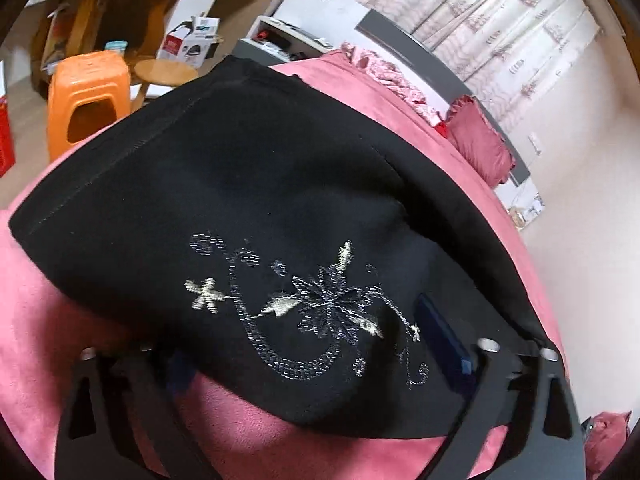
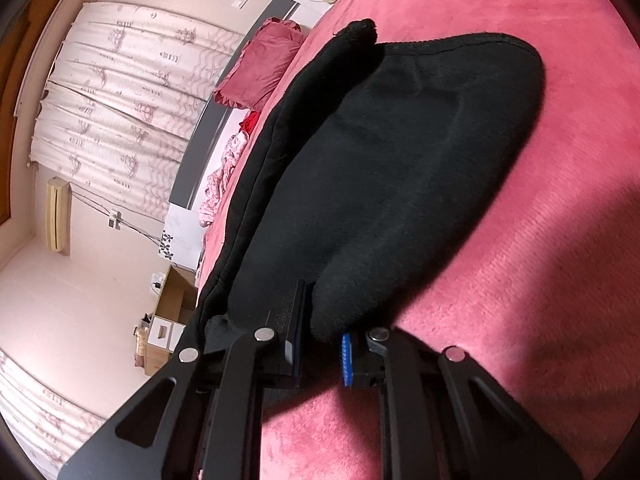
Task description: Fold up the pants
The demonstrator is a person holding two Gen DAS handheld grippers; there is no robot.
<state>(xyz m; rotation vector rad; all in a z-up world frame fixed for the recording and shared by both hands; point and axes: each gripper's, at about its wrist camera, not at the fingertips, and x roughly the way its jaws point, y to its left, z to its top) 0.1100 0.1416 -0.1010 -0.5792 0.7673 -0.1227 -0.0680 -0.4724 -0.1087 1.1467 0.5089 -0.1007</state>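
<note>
A: Background check. Pink bed cover [image 1: 460,184], dark red pillow [image 1: 478,140] at the grey headboard [image 1: 432,60], crumpled pink patterned cloth [image 1: 384,74] just beside it.

B: Floor side?

A: Orange plastic stool [image 1: 86,96], round wooden stool [image 1: 164,72] next to it, wooden shelf unit [image 1: 104,4] behind, cardboard box [image 1: 188,42] nearby.

B: Wall?

A: Patterned curtains [image 2: 116,96], air conditioner unit [image 2: 58,216] beside them.

Pink bed [image 1: 460,184], black pants [image 1: 240,184]; red pillow [image 1: 478,144]
</note>
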